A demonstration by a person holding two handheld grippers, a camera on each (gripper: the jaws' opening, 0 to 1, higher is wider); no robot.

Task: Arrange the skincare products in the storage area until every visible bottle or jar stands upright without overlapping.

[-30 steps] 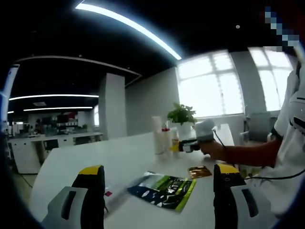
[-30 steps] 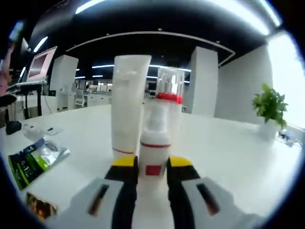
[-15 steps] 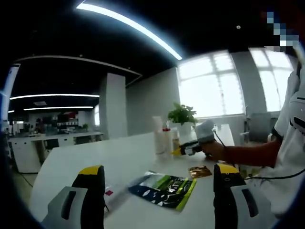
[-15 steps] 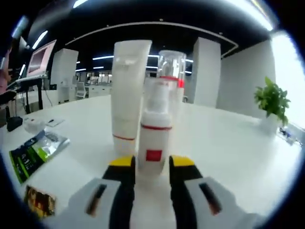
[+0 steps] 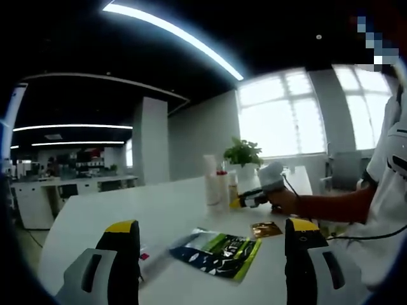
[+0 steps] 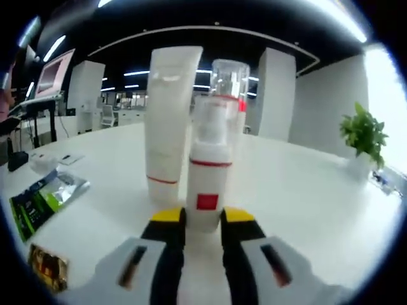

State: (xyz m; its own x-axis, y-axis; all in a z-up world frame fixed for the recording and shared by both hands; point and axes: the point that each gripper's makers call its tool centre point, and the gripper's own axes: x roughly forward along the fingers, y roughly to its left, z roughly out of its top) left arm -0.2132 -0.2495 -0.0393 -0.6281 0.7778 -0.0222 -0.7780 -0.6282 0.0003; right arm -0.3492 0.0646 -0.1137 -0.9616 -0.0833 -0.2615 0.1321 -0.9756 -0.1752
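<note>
Fingers of my left gripper (image 5: 210,254) stand spread wide in the left gripper view, pinching nothing, hovering above the white counter (image 5: 165,210). Between them, lying flat on the counter, is a green and dark sachet (image 5: 219,253), with a small gold packet (image 5: 266,229) just beyond it. Farther off, the skincare bottles (image 5: 217,184) stand in a tight upright cluster, and my right gripper (image 5: 245,199) reaches in to them from the right. A potted plant (image 5: 241,152) sits behind the cluster.

Right gripper view: my fingers (image 6: 170,219) sit low at the base of a small white pump bottle (image 6: 208,175) with a red band and red label. They flank its foot closely; I judge them to be pinching it, or very nearly so, though the contact itself is hard to make out. The bottle is upright on the counter. Just behind it, to the left, stands a tall white tube (image 6: 166,124), and behind it, to the right, a bottle with a clear cap and red collar (image 6: 230,82). All three look upright and close together. The sachet lies at the left, and the gold packet at the lower left.

By my reckoning the bottles are nearly arranged; what remains is to let go of the pump bottle without tipping it, and perhaps to deal with the flat packets.
</note>
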